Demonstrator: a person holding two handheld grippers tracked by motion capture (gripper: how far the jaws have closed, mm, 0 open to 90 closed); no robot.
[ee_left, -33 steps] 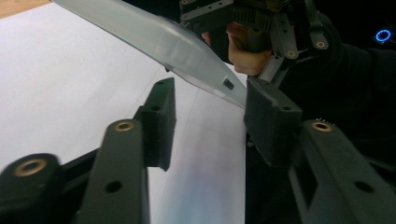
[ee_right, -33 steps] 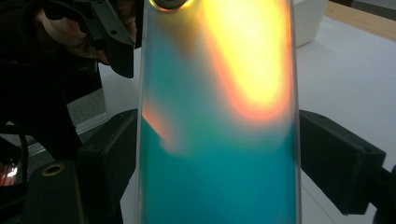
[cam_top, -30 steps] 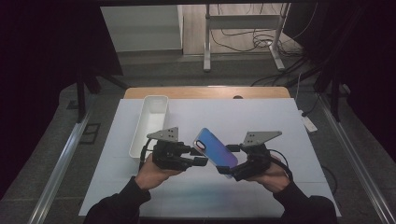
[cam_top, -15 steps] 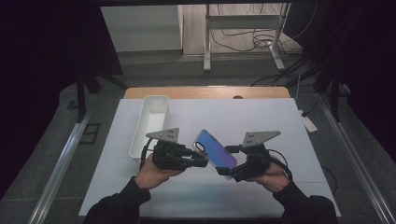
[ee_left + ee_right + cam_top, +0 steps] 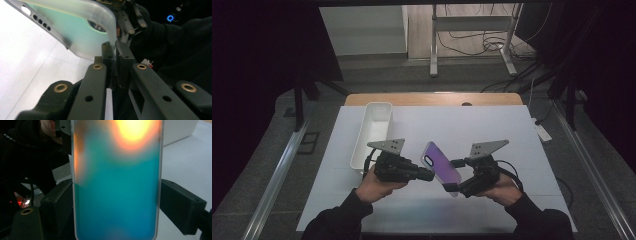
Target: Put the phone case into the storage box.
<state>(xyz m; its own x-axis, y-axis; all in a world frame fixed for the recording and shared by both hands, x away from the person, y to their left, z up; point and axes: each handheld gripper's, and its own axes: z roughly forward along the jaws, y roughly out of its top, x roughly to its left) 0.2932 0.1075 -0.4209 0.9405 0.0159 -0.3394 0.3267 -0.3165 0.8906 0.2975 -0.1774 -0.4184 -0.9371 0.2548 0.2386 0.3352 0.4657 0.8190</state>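
A phone in a translucent case hangs tilted above the white table between both grippers; its back shimmers purple-blue. My right gripper is shut on the phone across its width, one pad on each long edge. In the right gripper view the phone stands upright and glows teal and orange. My left gripper comes in from the left. Its jaws have just been closing and now pinch the thin frosted rim of the case at a corner, tips pressed together on it.
A long white tray lies at the back left of the white table cover. The person's dark-sleeved forearms enter from the bottom edge. Beyond the table are a floor with cables and a metal stand.
The left gripper's jaws have closed onto the case's edge. Both hands and the phone stay where they were.
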